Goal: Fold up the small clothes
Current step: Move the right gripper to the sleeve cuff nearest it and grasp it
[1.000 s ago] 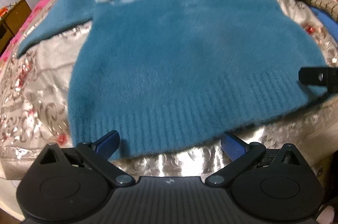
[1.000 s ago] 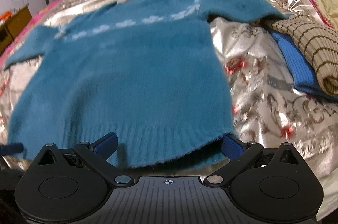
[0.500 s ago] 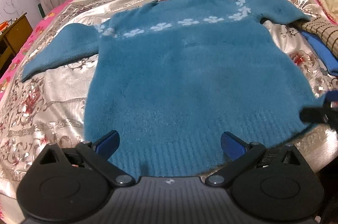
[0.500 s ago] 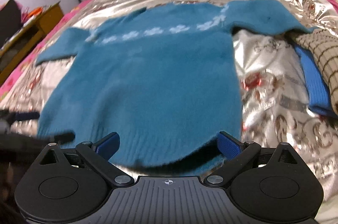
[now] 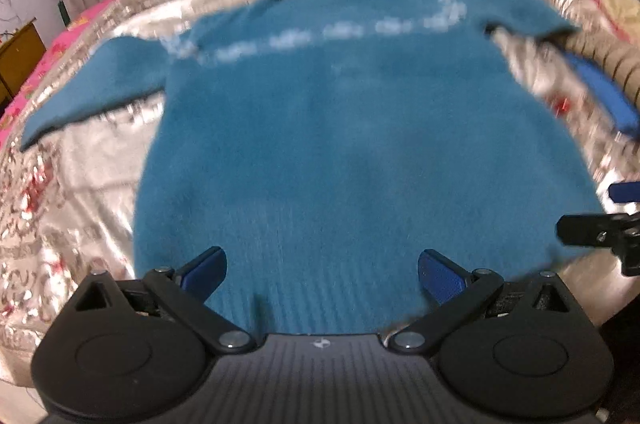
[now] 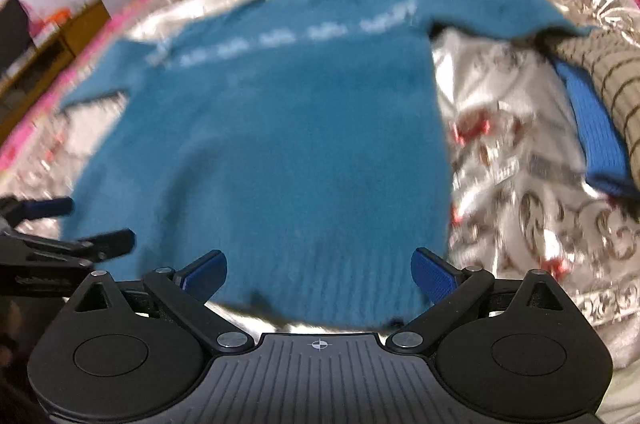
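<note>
Teal sweater (image 5: 352, 151) lies flat — tongs seemingly apart.

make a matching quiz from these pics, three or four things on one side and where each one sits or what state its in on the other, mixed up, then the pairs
Things:
1. sweater
2. striped knit
3. blue garment
4. left gripper

States or places:
A. under the striped knit
B. open, over the hem
C. spread flat, sleeves out
D. right of the sweater, on top of another garment

Pairs: 1-C, 2-D, 3-A, 4-B
</note>
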A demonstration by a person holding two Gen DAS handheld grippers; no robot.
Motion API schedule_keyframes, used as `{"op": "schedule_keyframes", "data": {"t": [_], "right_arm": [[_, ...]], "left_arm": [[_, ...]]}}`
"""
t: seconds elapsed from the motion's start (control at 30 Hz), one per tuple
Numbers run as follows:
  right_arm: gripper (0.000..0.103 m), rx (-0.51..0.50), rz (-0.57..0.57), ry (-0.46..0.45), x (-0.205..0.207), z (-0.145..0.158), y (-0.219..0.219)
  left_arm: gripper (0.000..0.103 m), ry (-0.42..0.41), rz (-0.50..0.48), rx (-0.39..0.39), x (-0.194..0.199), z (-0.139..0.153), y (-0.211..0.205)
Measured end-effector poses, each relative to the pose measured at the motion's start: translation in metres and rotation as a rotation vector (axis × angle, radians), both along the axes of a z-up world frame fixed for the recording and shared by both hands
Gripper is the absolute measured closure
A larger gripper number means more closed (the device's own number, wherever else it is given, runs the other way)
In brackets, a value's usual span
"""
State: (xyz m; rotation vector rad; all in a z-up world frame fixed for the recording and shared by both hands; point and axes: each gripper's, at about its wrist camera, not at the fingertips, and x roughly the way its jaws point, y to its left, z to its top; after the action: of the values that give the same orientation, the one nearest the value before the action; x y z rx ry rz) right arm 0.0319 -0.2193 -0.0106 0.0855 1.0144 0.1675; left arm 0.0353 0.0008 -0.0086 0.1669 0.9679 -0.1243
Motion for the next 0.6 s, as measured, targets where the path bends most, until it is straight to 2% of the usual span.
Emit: {"op": "schedule_keyframes", "data": {"t": [0.1, 0.23, 0.33, 0.43, 0.6], "right_arm": [[0.008, 0.041, -0.032, 0.004, 0.0, 0.004, -0.014], [0.008, 0.065, -0.117, -0.102, 0.014, 0.036, -0.048], [0.008, 0.051, -0.215, -0.185, 0.042, 0.055, -0.081], [0.016, 0.06, -0.34, -0.23, 0.081, 0.065, -0.123], [0.037, 0.137, -0.497, -0.214, 0.14, 0.063, -0.189]], "left_arm": [[0.0, 0.023, -0.002, 0.013, -0.003, -0.009, -0.002], [0.0, -0.082, -0.032, 0.039, -0.011, 0.01, -0.01], [0.0, -0.139, -0.05, 0.011, -0.005, 0.026, -0.018], [0.0, -0.166, -0.065, -0.034, 0.012, 0.035, -0.03], [0.0, -0.197, -0.111, -0.083, 0.048, 0.038, -0.062]]}}
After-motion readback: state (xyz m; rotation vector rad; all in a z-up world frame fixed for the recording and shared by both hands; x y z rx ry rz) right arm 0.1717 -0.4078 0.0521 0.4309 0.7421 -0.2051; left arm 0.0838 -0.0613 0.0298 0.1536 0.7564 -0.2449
